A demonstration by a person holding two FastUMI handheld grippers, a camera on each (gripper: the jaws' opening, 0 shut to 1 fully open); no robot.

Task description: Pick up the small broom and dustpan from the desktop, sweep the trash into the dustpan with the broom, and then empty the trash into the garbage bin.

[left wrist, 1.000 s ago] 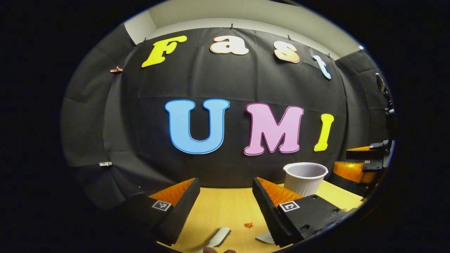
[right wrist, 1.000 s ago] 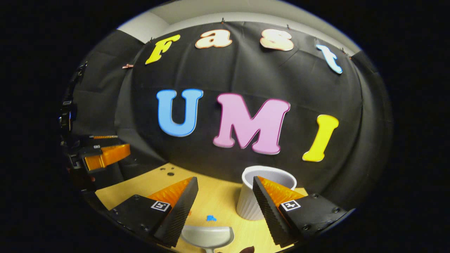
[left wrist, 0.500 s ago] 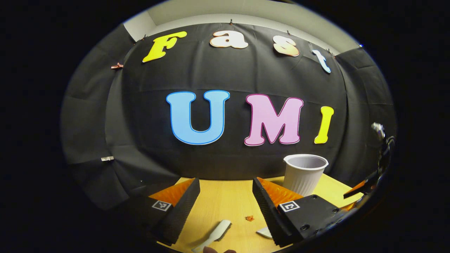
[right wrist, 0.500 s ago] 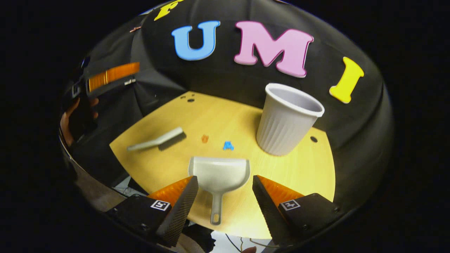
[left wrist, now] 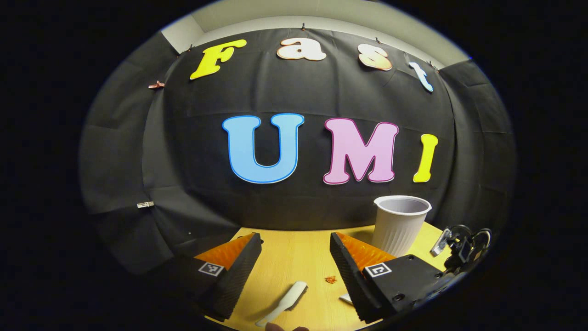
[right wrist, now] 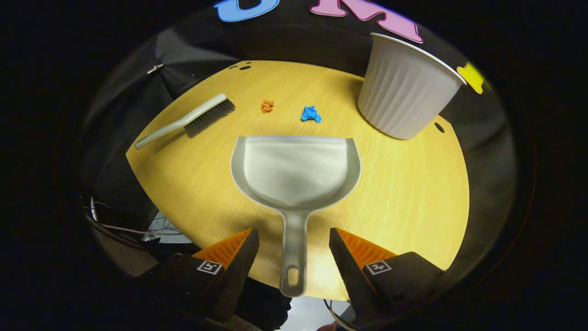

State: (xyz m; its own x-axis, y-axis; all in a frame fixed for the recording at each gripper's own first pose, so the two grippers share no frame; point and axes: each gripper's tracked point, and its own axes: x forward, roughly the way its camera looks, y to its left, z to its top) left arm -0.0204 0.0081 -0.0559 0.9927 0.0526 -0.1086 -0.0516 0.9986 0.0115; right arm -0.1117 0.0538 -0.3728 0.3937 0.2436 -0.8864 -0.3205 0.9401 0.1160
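right hand-held gripper wide open, empty, straddling the dustpan handle low in frame, lined up to grab.

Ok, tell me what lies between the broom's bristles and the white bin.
In the right gripper view, an orange scrap and a blue scrap lie on the desktop between the broom and the bin.

1. Black cloth is hanging as the booth's wall, clipped along its top.
2. A pale ceiling strip is showing above it.
3. A light wooden desktop is catching warm light.
4. Cables are trailing below its edge.
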